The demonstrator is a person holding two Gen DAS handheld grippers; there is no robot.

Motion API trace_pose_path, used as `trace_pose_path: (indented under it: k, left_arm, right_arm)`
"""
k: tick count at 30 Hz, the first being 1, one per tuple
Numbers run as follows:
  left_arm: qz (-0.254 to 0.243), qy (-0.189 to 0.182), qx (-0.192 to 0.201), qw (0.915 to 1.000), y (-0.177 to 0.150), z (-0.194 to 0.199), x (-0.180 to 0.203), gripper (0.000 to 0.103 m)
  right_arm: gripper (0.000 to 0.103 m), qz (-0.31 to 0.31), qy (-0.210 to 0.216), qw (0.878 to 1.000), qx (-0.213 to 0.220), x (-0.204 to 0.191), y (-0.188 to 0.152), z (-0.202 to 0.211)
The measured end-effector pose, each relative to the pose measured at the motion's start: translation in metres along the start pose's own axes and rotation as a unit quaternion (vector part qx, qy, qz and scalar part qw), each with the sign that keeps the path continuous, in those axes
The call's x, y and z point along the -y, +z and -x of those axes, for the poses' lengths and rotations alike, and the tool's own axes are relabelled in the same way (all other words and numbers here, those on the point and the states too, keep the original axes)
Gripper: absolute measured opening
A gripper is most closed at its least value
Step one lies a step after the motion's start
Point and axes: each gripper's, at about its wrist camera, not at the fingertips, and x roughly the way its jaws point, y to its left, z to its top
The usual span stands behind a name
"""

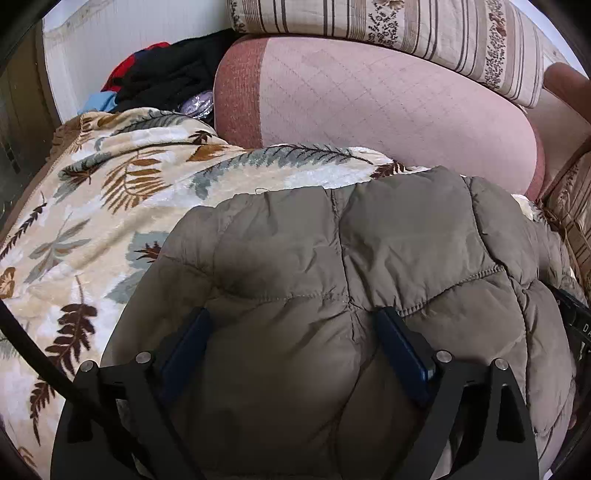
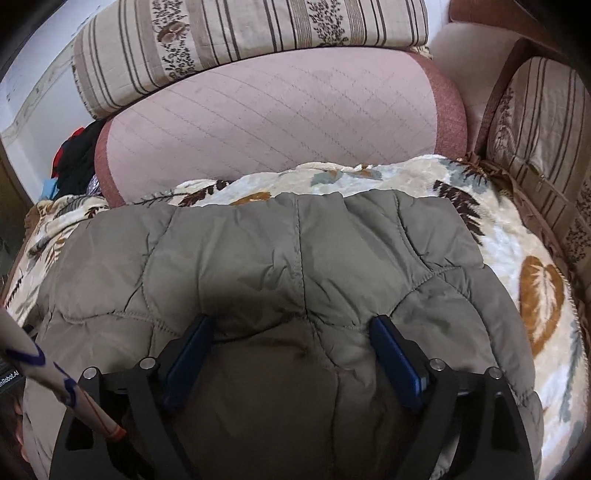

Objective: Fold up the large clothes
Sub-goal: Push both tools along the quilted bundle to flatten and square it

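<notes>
A grey-brown quilted puffer jacket lies spread on a leaf-patterned blanket. My left gripper hovers low over its near part. The blue pads stand wide apart and the padded cloth bulges up between them, unpinched. In the right wrist view the same jacket fills the middle, its far hem straight across the blanket. My right gripper is also open, its fingers spread over a puffed panel near a vertical seam. The jacket's near edge is hidden under both grippers.
A pink quilted cushion lies just behind the jacket, with a striped floral cushion on top. A heap of black, red and blue clothes sits at the far left. Another striped cushion bounds the right side.
</notes>
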Motion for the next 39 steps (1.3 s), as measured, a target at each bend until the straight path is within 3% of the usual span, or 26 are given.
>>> trace_pose_path:
  k: [6,11,18,23,28,33,39]
  left_arm:
    - [0.005,-0.002,-0.004,1.0,0.001,0.0,-0.002,0.093]
    - [0.011,-0.001,0.014,0.9999,-0.01,0.035,-0.011,0.093]
    - [0.019,0.039,0.081,0.9958,-0.049,0.112,-0.03,0.093]
    - [0.045,0.045,0.125,0.9901,-0.077,0.165,-0.043,0.093]
    - [0.037,0.065,0.188,0.9792,-0.106,0.214,-0.046,0.099]
    - [0.038,0.031,0.177,0.983,-0.123,0.232,-0.047,0.099]
    - [0.032,0.032,0.16,0.9861,-0.144,0.241,-0.039,0.099]
  right_arm:
    - [0.094,-0.009,0.003,1.0,-0.008,0.004,0.004,-0.008]
    - [0.094,0.019,-0.021,0.999,0.015,-0.008,-0.002,0.027]
    - [0.094,0.026,-0.008,0.999,0.043,-0.022,-0.041,0.088]
    - [0.094,0.02,-0.003,0.999,0.025,-0.03,-0.068,0.095]
    - [0.094,0.006,0.009,1.0,0.016,-0.028,-0.1,0.112]
    - [0.094,-0.008,0.015,1.0,0.008,-0.021,-0.132,0.133]
    - [0.094,-0.012,0.01,1.0,0.013,-0.017,-0.164,0.164]
